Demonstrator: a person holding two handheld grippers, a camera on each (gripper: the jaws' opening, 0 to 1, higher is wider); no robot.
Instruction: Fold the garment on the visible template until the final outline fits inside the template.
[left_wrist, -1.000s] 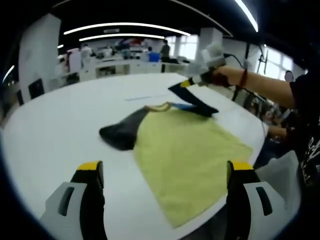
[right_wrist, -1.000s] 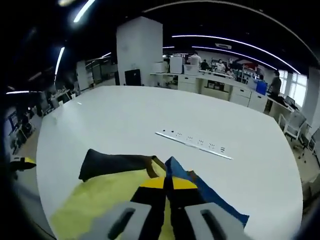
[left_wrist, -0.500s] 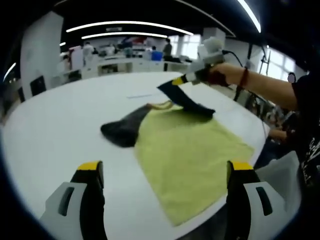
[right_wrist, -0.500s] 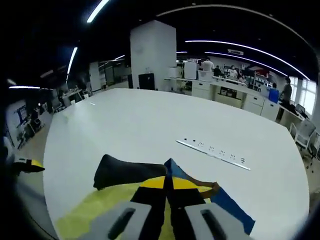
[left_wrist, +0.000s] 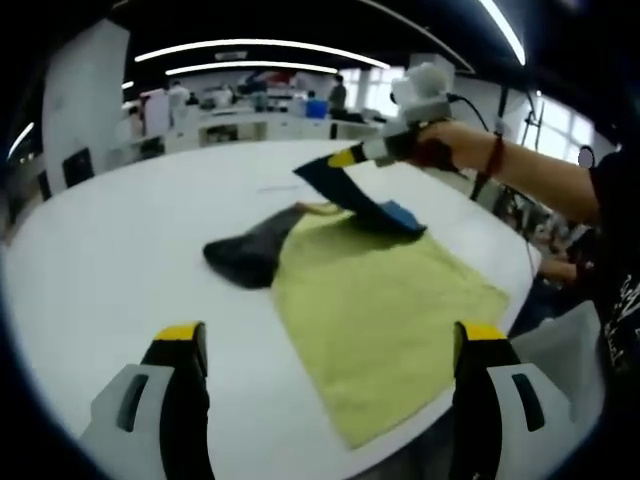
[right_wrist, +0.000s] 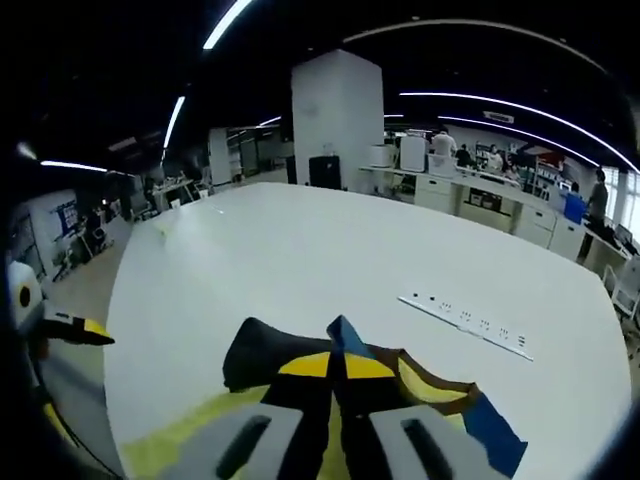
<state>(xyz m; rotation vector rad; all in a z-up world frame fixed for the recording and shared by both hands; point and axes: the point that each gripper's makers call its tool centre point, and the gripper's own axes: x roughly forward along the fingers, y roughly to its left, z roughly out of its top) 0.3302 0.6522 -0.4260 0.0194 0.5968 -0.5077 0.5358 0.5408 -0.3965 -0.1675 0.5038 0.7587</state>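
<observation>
Jaws closed on garment (right_wrist: 430, 385) over white table (right_wrist: 300, 260)

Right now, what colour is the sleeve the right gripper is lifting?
Blue; the sleeve pinched by the right gripper shows best in the left gripper view.

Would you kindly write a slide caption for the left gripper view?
Right gripper lifts the blue sleeve of a yellow-green shirt lying on the white table.
</observation>
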